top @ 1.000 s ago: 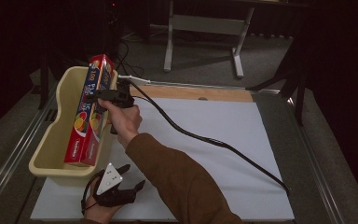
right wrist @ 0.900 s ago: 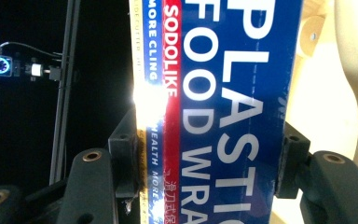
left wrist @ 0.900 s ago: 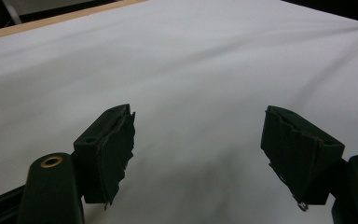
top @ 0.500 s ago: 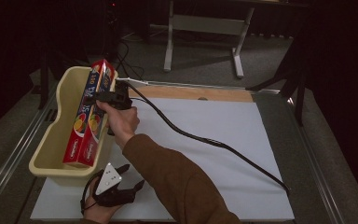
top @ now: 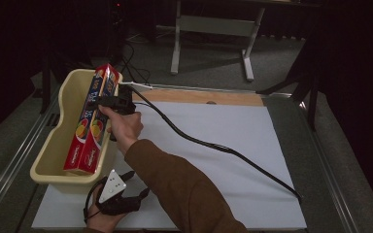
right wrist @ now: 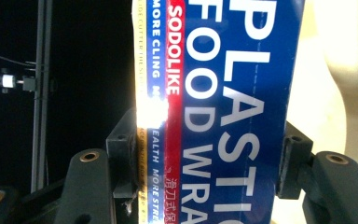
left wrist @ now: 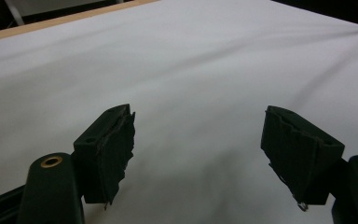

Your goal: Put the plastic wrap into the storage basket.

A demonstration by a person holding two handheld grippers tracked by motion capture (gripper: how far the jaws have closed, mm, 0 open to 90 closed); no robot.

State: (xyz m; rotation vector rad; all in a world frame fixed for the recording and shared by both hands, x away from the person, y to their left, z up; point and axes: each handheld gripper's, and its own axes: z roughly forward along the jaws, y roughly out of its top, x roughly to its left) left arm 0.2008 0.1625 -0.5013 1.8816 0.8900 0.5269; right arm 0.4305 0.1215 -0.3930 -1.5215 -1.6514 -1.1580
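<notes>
The right gripper (top: 104, 101) clamps its fingers on the plastic wrap box (top: 91, 120), lying lengthwise, far end raised, in the cream bin (top: 53, 145); the left gripper (top: 135, 190) rests spread and empty on the tabletop (top: 233, 145).

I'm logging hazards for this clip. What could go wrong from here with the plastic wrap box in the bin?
1. The right tool clamps the plastic wrap box across its width near the raised far end; the long box could pivot or slip in the jaws.
2. Its lower end sits in the cream bin; it might catch the rim and drag the bin.
3. The black cable lies across the white sheet and could snag.
</notes>
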